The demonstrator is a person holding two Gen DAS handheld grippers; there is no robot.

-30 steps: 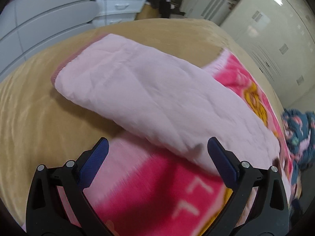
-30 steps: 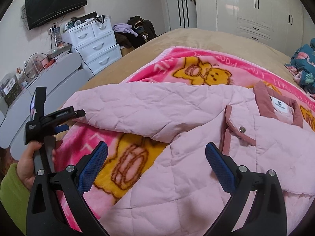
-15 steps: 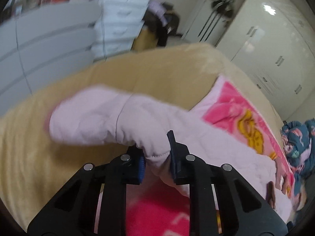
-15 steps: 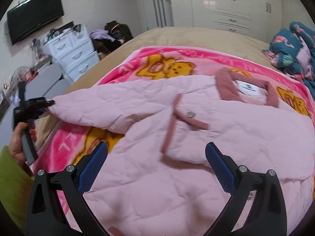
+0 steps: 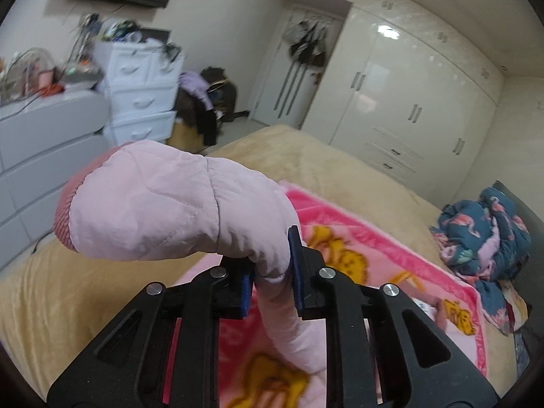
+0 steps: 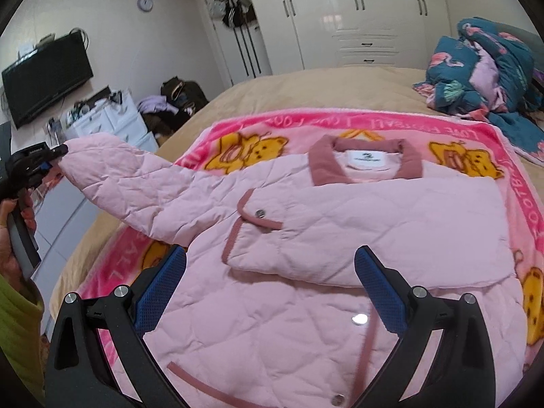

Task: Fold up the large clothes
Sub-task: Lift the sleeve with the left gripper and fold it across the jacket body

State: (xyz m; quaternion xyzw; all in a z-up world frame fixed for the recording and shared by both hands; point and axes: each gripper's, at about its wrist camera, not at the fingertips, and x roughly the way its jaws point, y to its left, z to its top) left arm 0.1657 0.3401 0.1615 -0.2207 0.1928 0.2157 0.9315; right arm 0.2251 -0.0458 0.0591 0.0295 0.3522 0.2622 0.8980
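the pink jacket runs off the bottom of the right wrist view, so its hem is cut off. its far sleeve is folded under the flap, out of sight. the label in the collar is too small to read. in the left wrist view the sleeve hides the bed behind it, and its lower length passes behind the left tool. the blanket there is blurred, its figures unclear. the clutter on the white drawers is too blurred to name. the person's hand is cut by the left edge.
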